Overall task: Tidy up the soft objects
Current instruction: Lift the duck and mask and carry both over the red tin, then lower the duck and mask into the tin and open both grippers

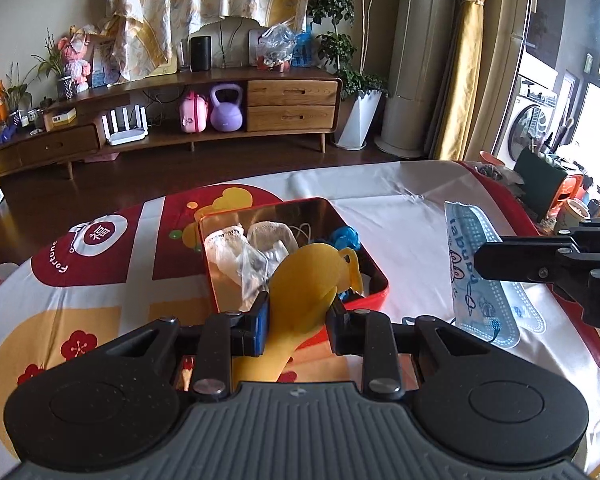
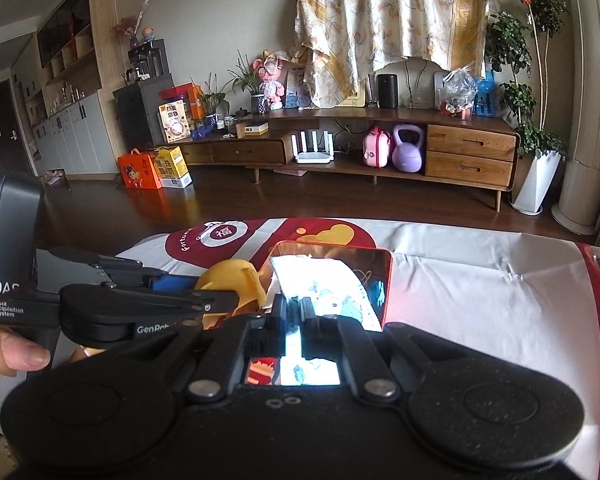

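Status: both grippers loaded, tin part filled

Tin sits on the tablecloth, lid off, red outside, shiny mirror-like walls inside. Already in it: white lacy mesh pieces, a crinkly clear bag, something blue at the far side, thin white cord. So several soft items look sorted, judging by what lies inside.

Left gripper: jaws narrow, clamped on a yellow silicone piece. Round floppy disc with a small tab on one edge, matte, bends where the pads pinch it. It hangs above the near edge of the tin, not yet in.

Right gripper: jaws nearly shut, pinching a face mask. Flat pleated non-woven fabric, pale blue with cartoon print, stitched border, ear loop dangling at the bottom. In the left view it hangs limp to the right of the tin, over the cloth; in the right view it blocks most of the tin interior and is blown out by glare.

Left to do, as I read it: drop both pieces in the tin. No other loose soft items visible on the cloth, so this looks like the tail end. Can't see the near part of the table behind the gripper bodies, though.

Cloth is smooth, glossy, slightly wrinkled, red/yellow print.
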`<action>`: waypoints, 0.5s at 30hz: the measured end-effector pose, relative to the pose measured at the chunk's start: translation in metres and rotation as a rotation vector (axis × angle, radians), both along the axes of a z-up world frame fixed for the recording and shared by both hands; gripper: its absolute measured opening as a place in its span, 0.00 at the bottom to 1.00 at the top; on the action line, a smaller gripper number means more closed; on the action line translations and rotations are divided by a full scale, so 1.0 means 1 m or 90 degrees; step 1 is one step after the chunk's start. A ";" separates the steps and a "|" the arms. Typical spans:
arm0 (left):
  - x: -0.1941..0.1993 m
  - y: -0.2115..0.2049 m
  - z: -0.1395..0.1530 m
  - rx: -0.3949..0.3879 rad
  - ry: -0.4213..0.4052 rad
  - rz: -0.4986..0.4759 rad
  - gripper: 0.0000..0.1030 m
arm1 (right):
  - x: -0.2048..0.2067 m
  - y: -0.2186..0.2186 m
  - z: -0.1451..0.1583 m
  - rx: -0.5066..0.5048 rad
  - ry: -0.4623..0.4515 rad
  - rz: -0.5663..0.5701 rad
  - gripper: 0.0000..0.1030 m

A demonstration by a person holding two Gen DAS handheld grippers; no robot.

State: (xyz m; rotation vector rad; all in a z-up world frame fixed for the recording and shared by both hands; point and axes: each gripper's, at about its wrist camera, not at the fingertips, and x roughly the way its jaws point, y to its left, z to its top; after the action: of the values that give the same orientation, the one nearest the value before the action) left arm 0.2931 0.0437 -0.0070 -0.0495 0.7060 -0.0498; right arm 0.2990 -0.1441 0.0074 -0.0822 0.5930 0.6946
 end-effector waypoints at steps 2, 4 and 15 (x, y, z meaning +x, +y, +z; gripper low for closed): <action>0.012 0.005 -0.001 0.003 -0.003 0.006 0.27 | 0.009 0.004 -0.003 -0.001 0.001 0.002 0.05; 0.025 0.010 -0.002 0.002 -0.007 0.014 0.27 | 0.018 0.009 -0.007 -0.005 -0.002 0.005 0.05; 0.098 0.029 -0.013 0.005 -0.016 0.034 0.27 | 0.065 0.035 -0.035 -0.024 0.003 0.014 0.05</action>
State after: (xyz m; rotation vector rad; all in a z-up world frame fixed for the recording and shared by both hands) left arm 0.3908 0.0730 -0.0203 -0.0599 0.6789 0.0038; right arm 0.3637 -0.1088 -0.0280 -0.1220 0.6113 0.7048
